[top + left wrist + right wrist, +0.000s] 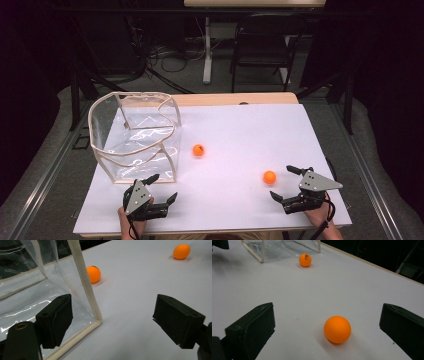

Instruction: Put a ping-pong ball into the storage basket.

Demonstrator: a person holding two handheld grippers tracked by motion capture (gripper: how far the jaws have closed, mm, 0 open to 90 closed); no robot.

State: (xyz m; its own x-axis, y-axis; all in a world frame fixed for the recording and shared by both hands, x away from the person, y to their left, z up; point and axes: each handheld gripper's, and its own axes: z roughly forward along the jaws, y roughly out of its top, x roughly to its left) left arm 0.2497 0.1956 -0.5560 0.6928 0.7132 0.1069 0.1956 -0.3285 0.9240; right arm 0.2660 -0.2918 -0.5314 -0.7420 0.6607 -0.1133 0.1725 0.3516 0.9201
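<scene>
Now | my right gripper (325, 327) wide, orange ball (337, 329) loose between jaws | left gripper (112, 320) wide, beside clear bag (85, 287)

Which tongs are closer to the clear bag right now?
Left. The left tongs sit open right at the clear bag's near corner; the right tongs are far across the table, open by an orange ball.

Glossy clear plastic bag (142, 142) with cloth edging, smooth matt orange balls (337, 329), matt white tabletop (240, 135).
</scene>
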